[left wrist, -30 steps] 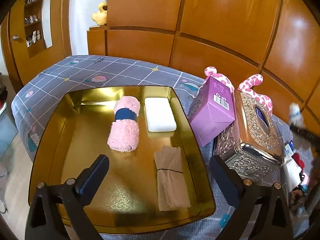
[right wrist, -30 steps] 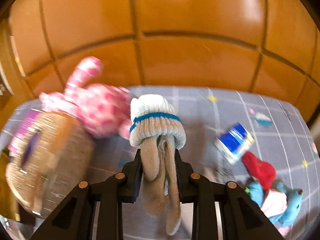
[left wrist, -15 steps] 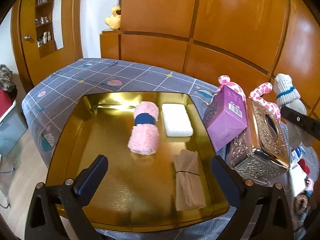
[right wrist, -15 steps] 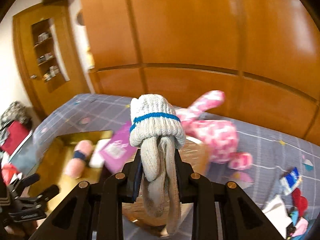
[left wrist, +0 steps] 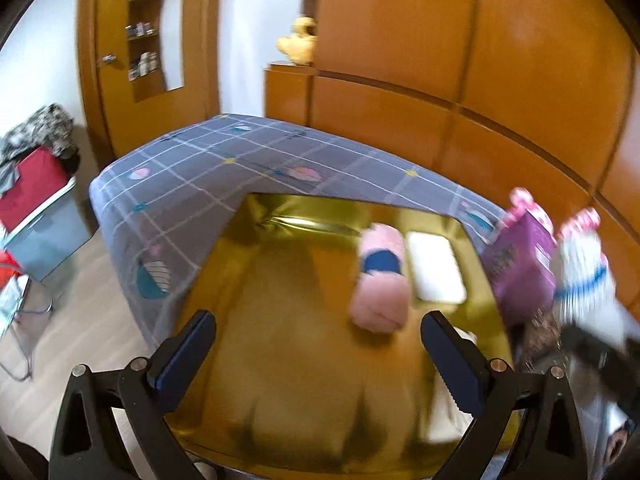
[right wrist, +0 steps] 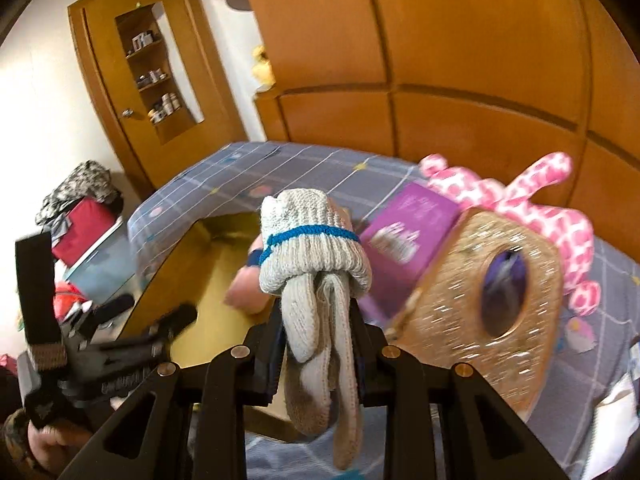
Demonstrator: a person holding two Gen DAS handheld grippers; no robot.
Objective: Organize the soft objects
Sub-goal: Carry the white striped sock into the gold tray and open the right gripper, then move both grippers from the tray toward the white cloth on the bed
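Carrying step, by the look of it: the right gripper (right wrist: 316,344) is clamped on a rolled pair of grey socks (right wrist: 316,264) with a blue band, the pads pressing the dangling toes while the cuffed roll stands up above the jaws. Left wrist view: the left gripper (left wrist: 318,354) hangs with jaws wide apart and nothing between them, low over the near edge of the gold tray (left wrist: 280,380). Beyond its fingers, at about 1 o'clock, a pink rolled towel (left wrist: 380,284) with a dark blue band lies in the tray, and just right of it a white flat pad (left wrist: 436,268). A beige bundle sits at the tray's near right corner, half hidden by the right finger. The socks show at 3 o'clock in this view, blurred, off to the tray's right side and above it. Farther back at 2 o'clock stand a purple box (right wrist: 412,224) and a glittery gold tissue box (right wrist: 492,296), with a pink spotted plush toy (right wrist: 560,216) behind them on the grey checked bedspread (left wrist: 208,172). Likely next: bring the socks over bare tray floor, left of the towel, lower, then release. The floppy toes may snag the tray rim.
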